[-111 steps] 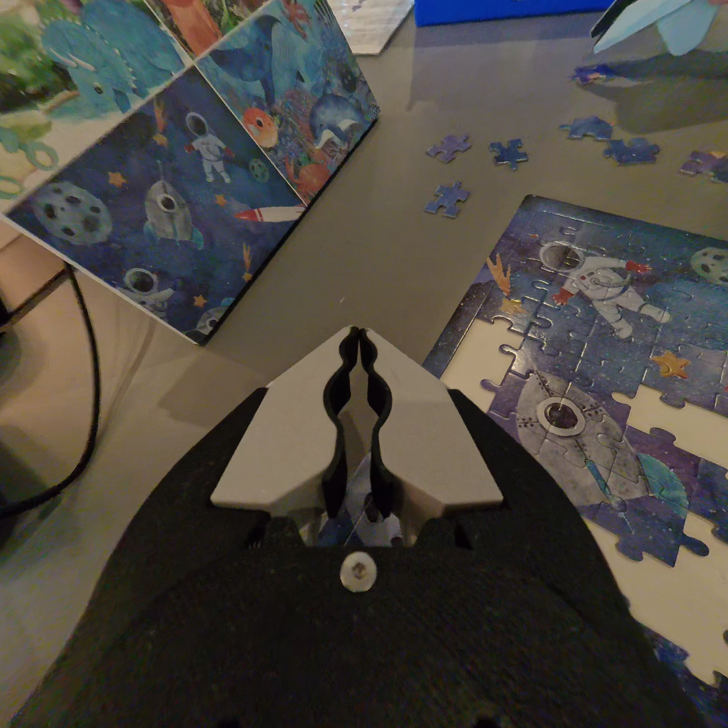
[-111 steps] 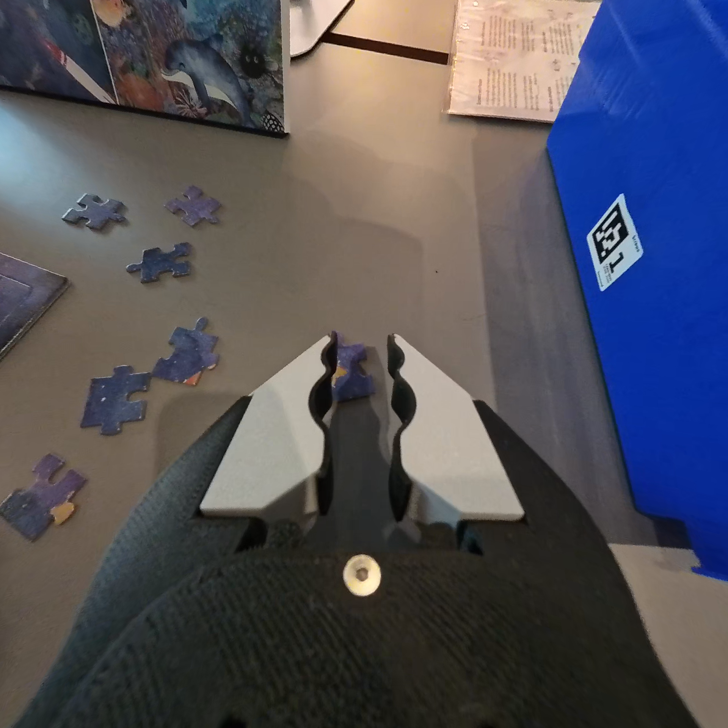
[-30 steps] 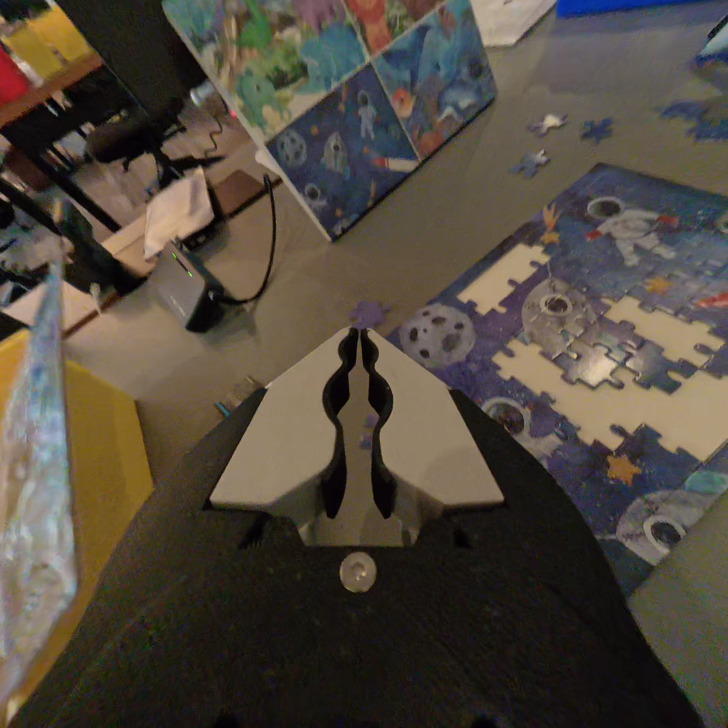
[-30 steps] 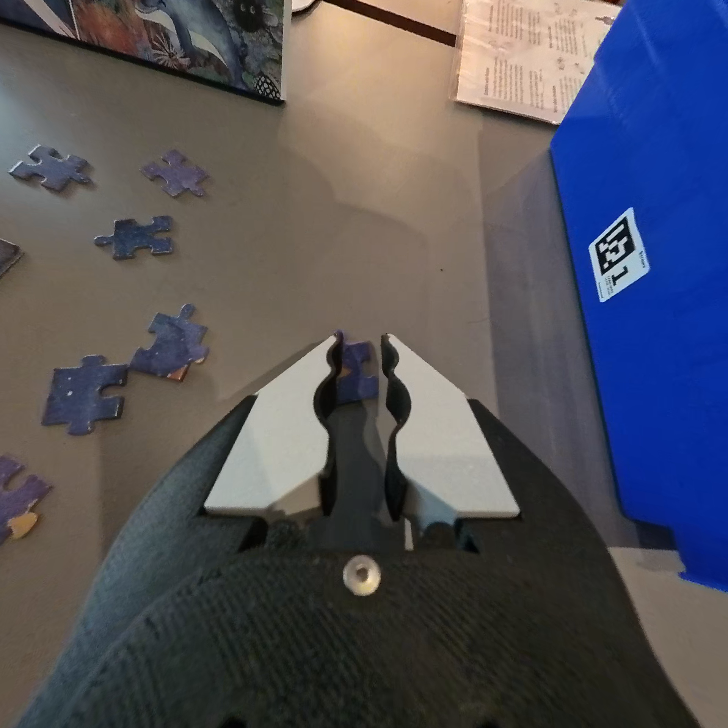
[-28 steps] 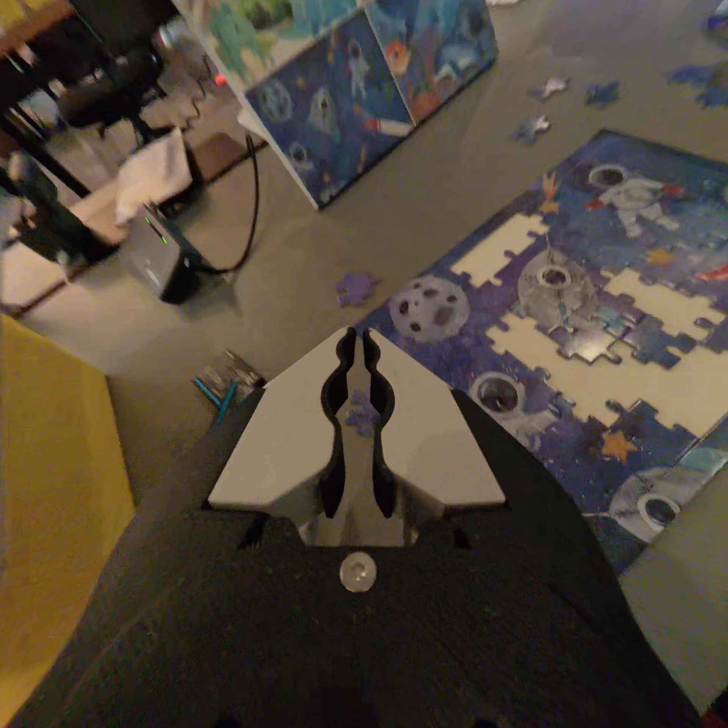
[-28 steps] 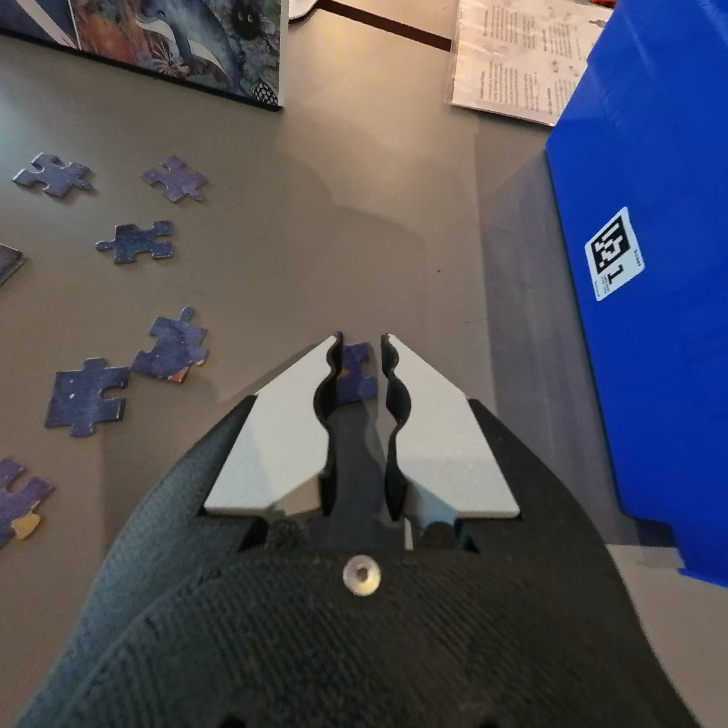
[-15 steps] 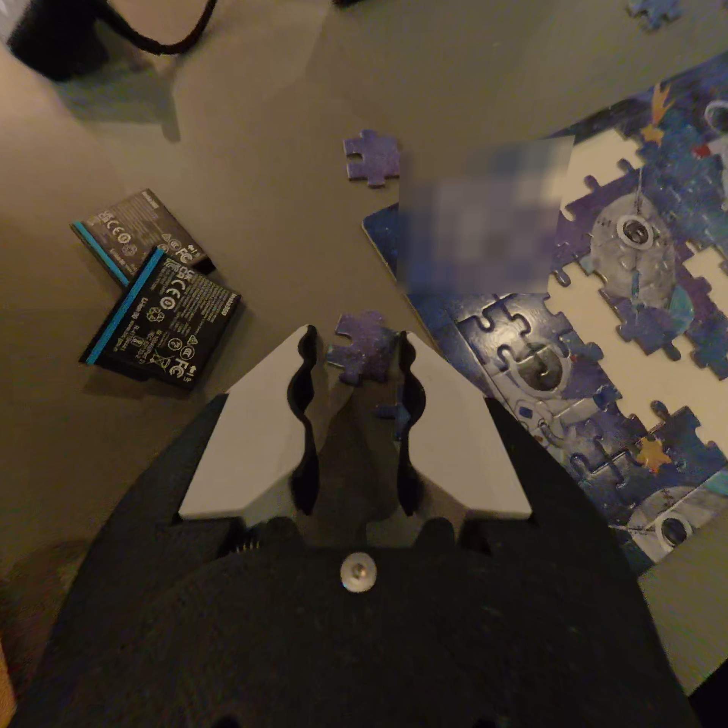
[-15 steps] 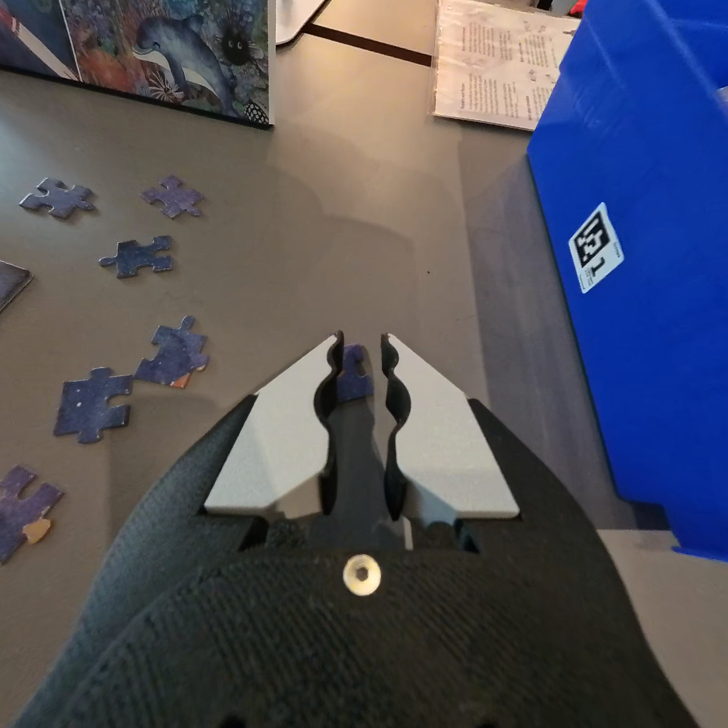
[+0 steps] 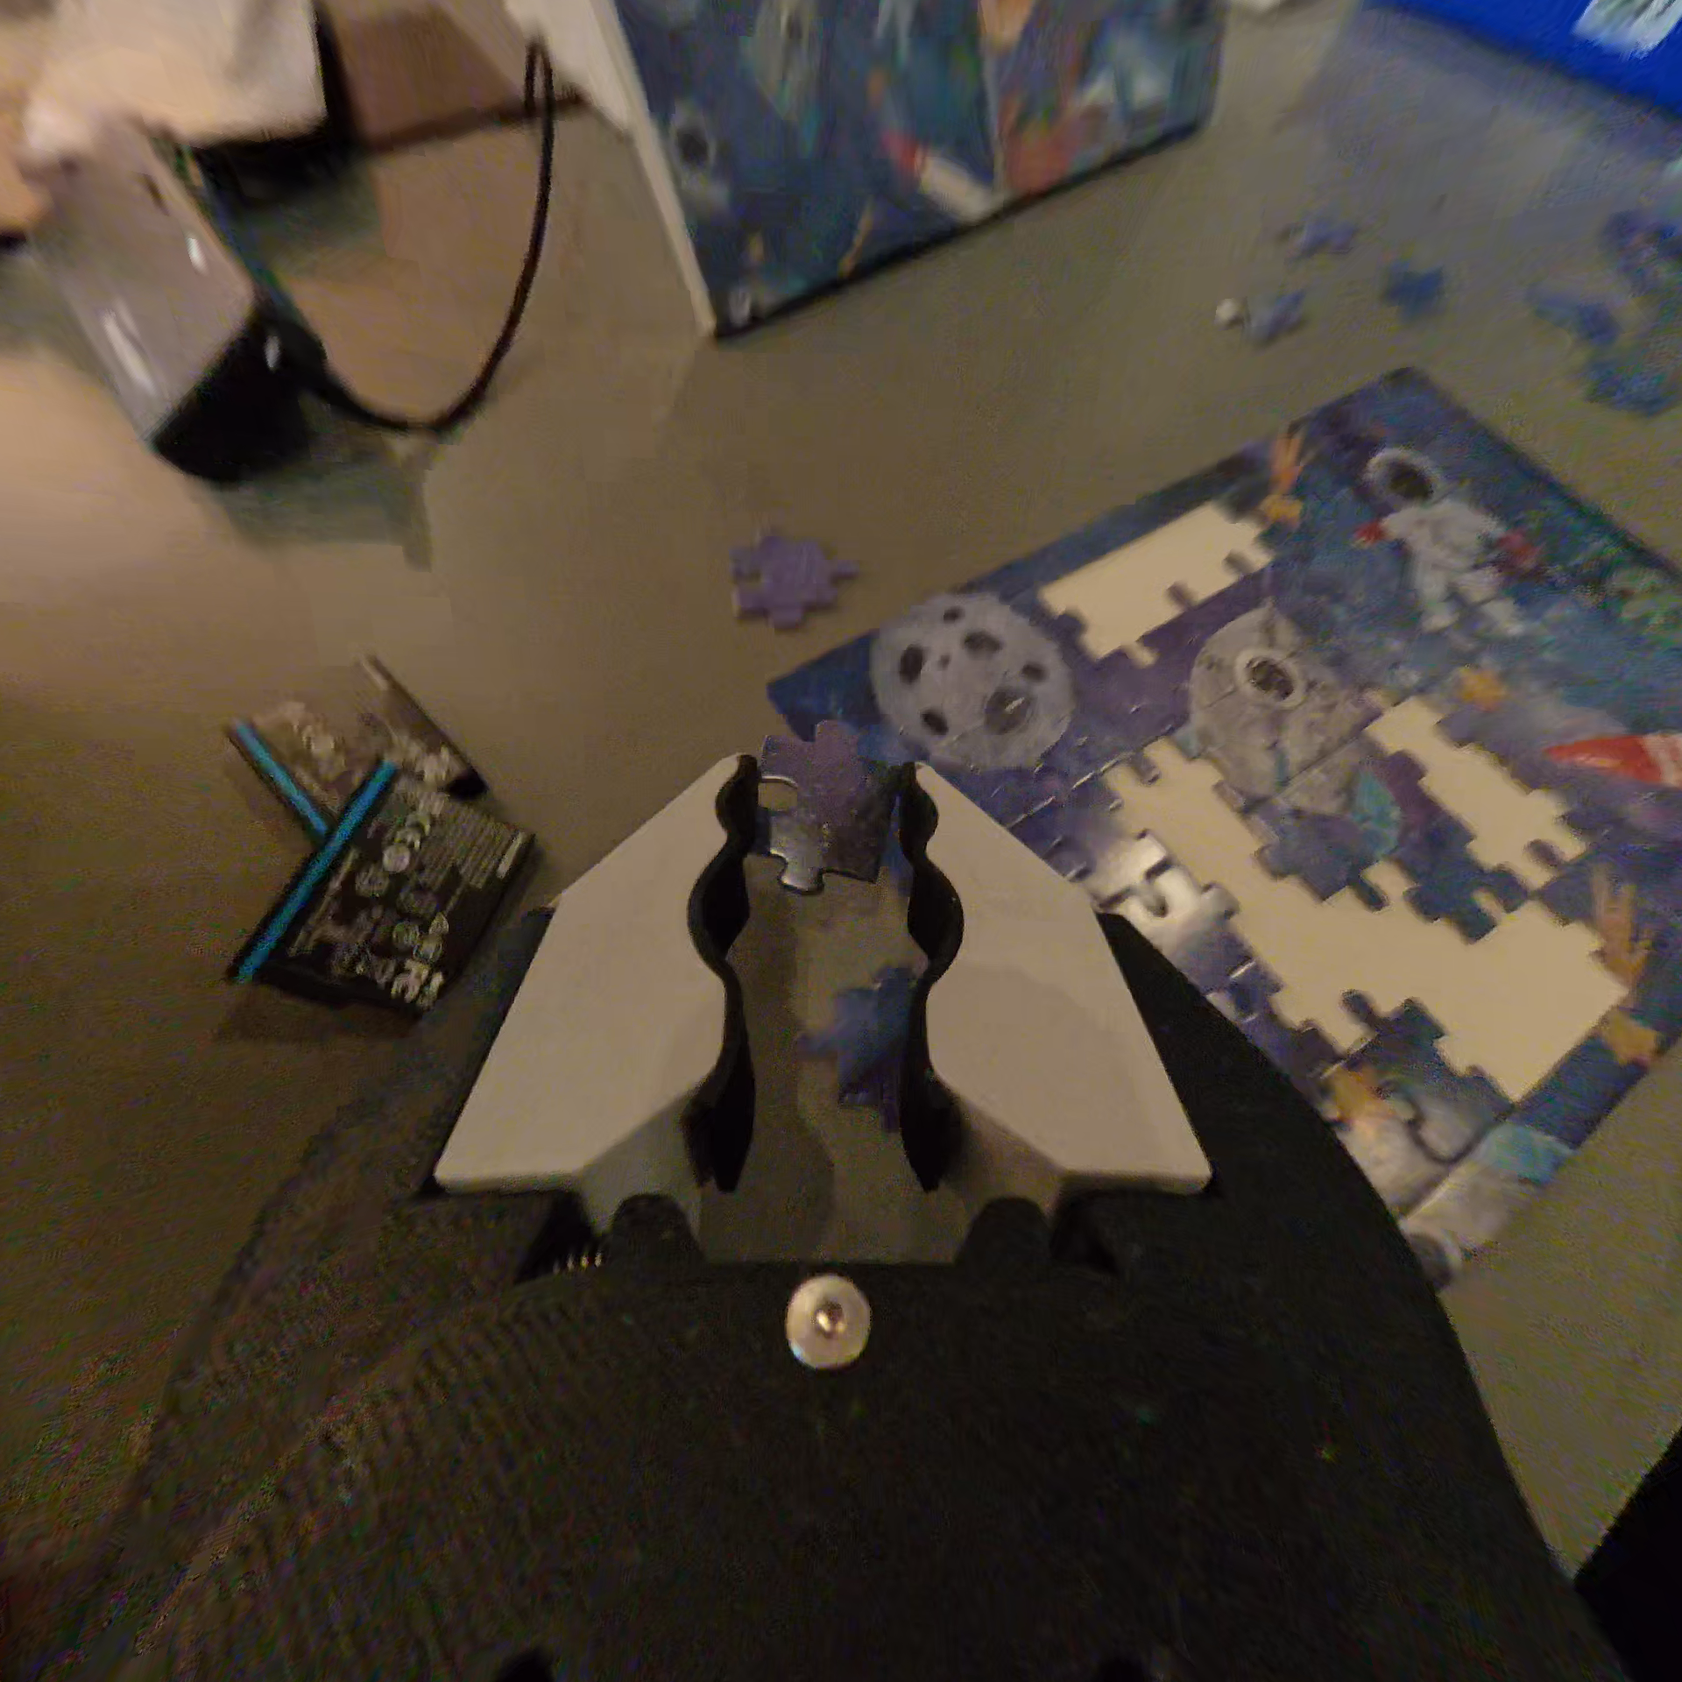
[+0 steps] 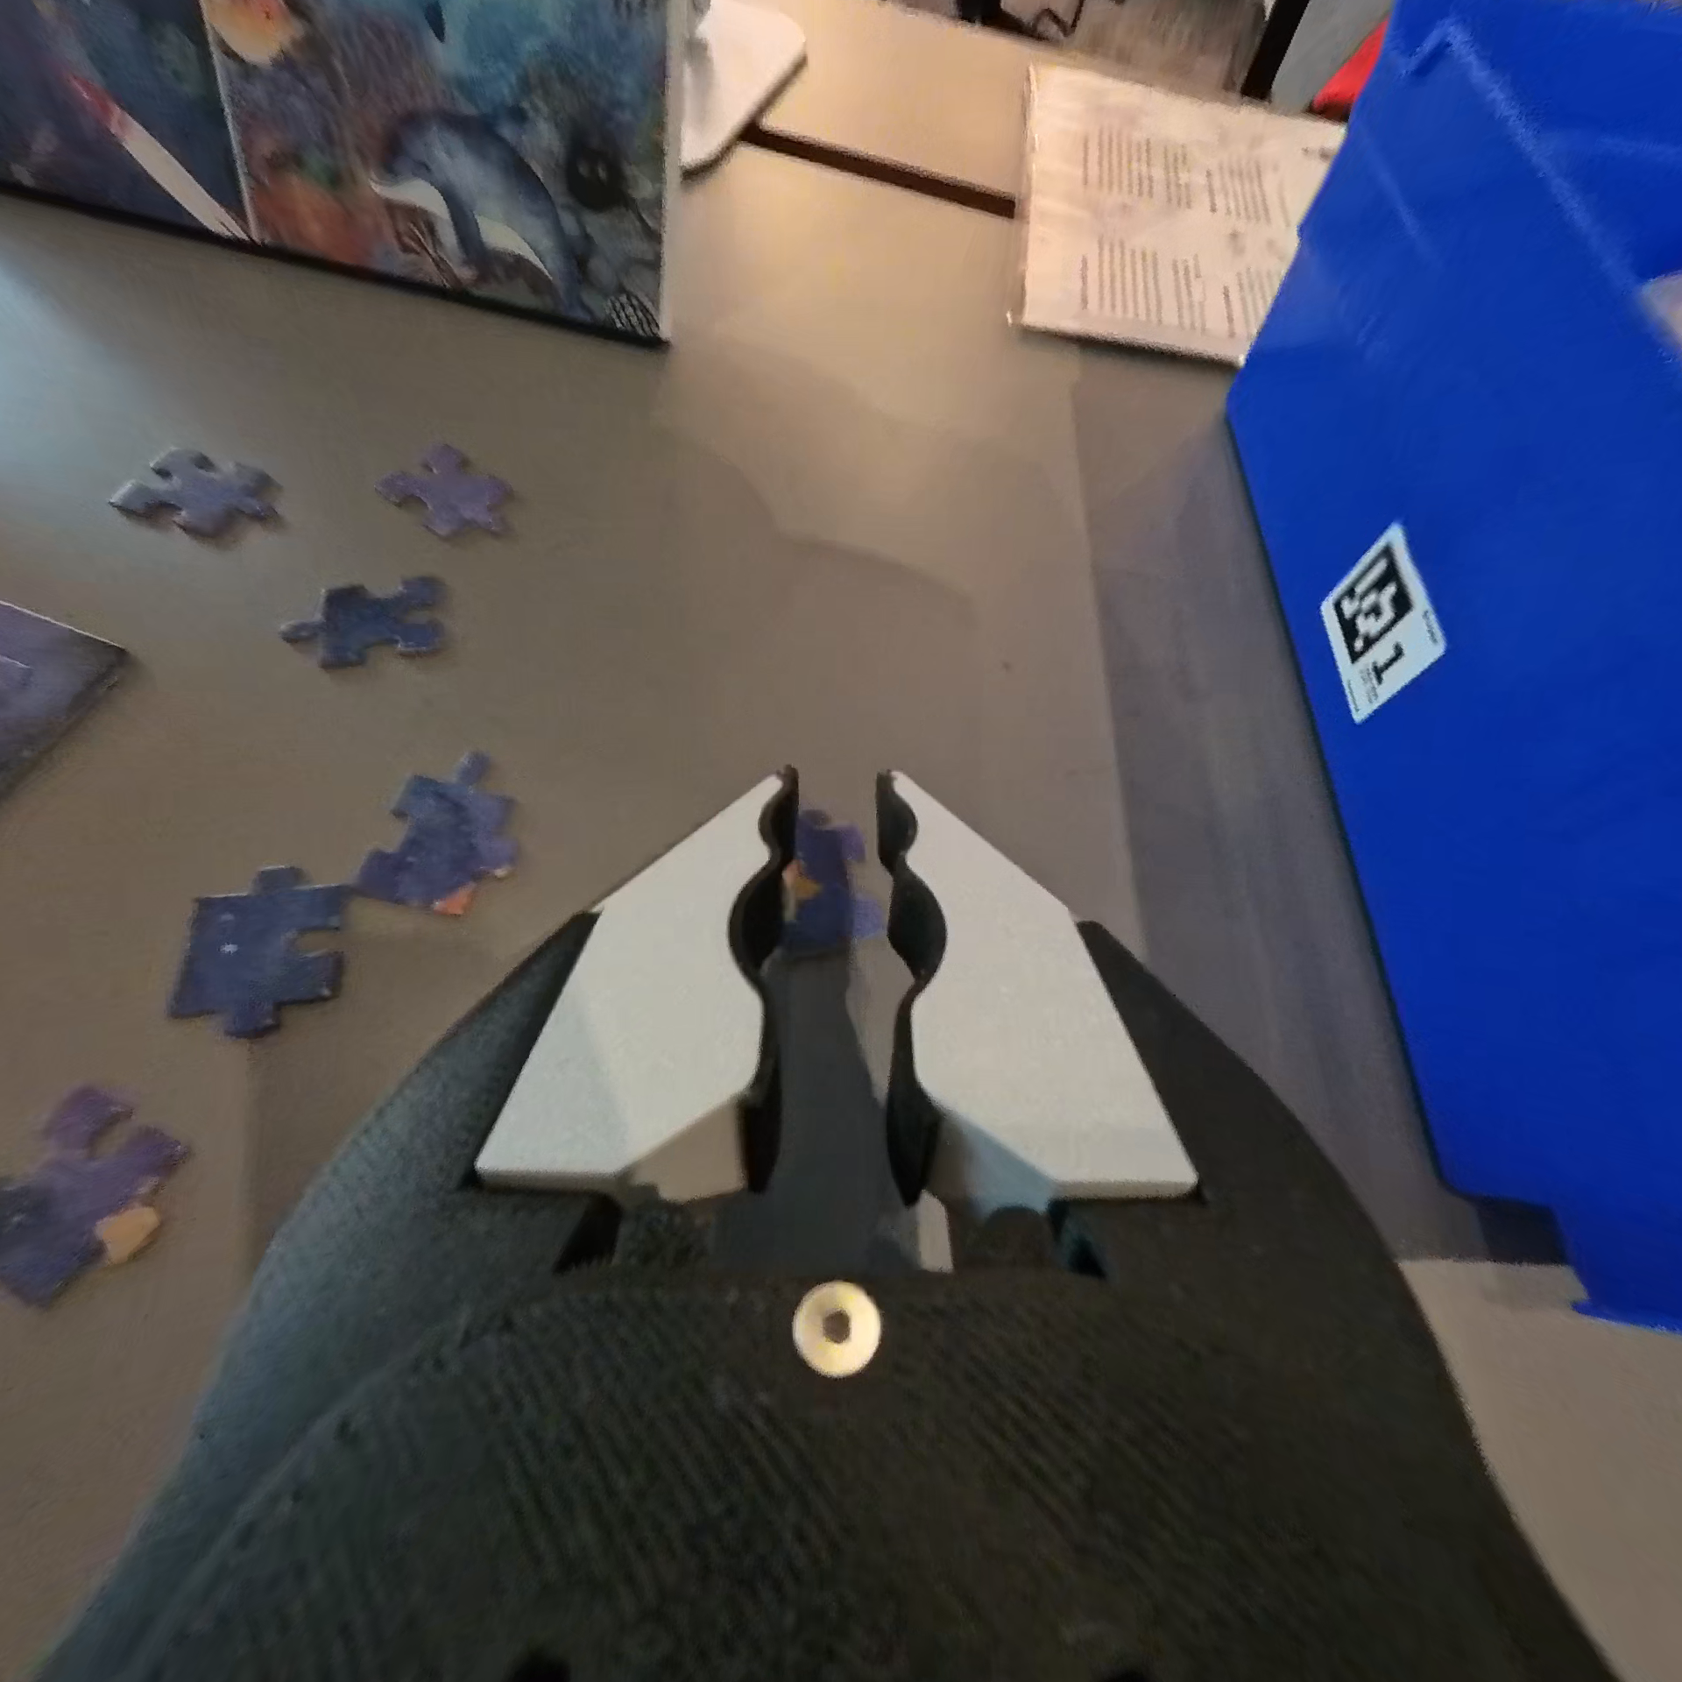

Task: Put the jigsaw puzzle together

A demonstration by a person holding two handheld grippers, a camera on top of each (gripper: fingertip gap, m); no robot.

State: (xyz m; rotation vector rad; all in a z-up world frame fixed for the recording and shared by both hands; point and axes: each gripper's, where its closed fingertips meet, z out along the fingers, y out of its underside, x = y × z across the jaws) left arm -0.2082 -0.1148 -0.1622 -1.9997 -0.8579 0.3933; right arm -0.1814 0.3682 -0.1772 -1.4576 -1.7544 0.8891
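The space jigsaw (image 9: 1292, 819), partly filled with several pale gaps, lies on the grey table at the right of the left wrist view. My left gripper (image 9: 828, 774) is shut on a purple puzzle piece (image 9: 824, 810), held at the fingertips above the table just left of the jigsaw's corner. Another loose piece (image 9: 869, 1028) lies under the fingers and one more (image 9: 787, 578) farther ahead. My right gripper (image 10: 833, 783) is shut on a small blue piece with an orange spot (image 10: 824, 878), above bare table. The jigsaw's corner (image 10: 45, 692) shows at the left edge.
Several loose blue pieces (image 10: 259, 956) lie left of my right gripper. A blue bin (image 10: 1502, 637) stands close on its right, with a paper sheet (image 10: 1156, 209) behind. The puzzle box (image 9: 910, 136) stands at the back. Two black batteries (image 9: 364, 865) and a cabled device (image 9: 164, 300) sit left. Left tips to right tips: about 50 cm. About 25 cm separates my left fingertips from the cabled device (image 9: 164, 300).
My left gripper swung left off the jigsaw, opened around the purple piece on the table, then closed on it and lifted it. My right gripper only drifted slightly, still holding its piece.
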